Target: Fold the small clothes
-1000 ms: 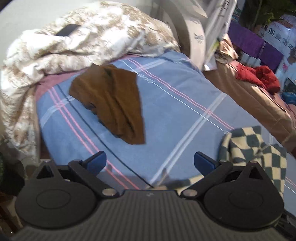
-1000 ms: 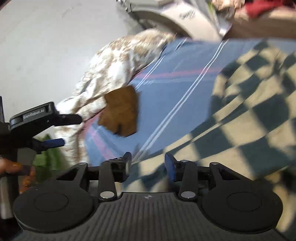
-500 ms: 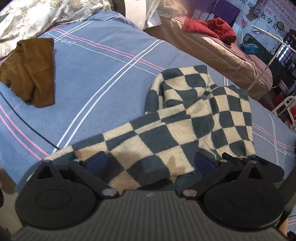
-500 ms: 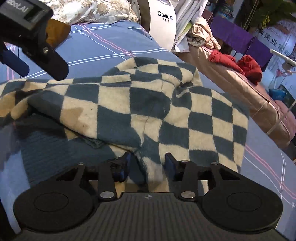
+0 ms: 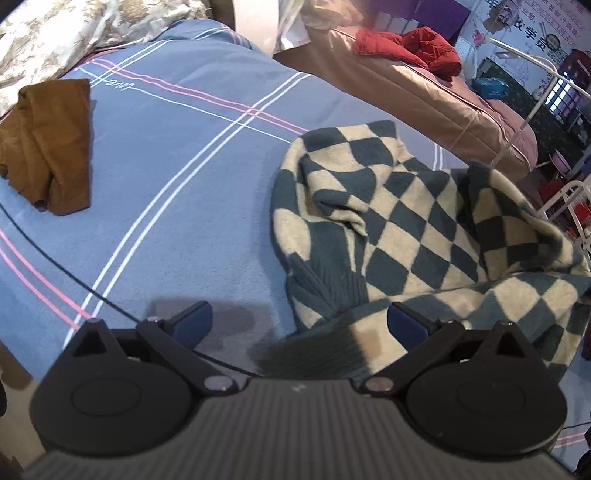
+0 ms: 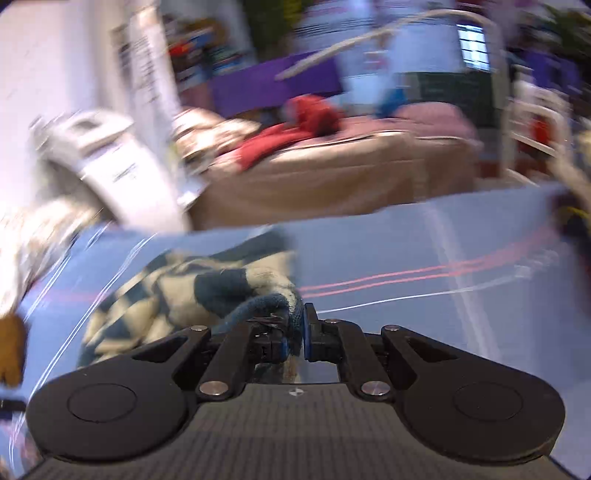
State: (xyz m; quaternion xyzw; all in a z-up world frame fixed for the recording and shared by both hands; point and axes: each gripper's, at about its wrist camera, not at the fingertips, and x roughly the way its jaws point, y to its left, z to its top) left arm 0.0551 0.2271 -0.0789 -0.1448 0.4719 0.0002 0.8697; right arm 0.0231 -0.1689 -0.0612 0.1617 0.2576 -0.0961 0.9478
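Right wrist view, though blurred, showed your right gripper (image 6: 293, 334) clenched on an edge of the checkered sweater (image 6: 173, 291). Your left gripper (image 5: 299, 325) hung spread wide above its crumpled heap on the blue bedsheet (image 5: 177, 192).

A blue bedsheet (image 5: 177, 192) with pink and white stripes covers the bed. A floral quilt (image 5: 62, 33) is bunched at its far left corner. Beyond the bed stands a second bed with a tan mattress (image 5: 424, 96), red clothes (image 5: 410, 46) heaped on it. A white metal rack (image 5: 565, 199), perhaps a chair, stands at the right edge.
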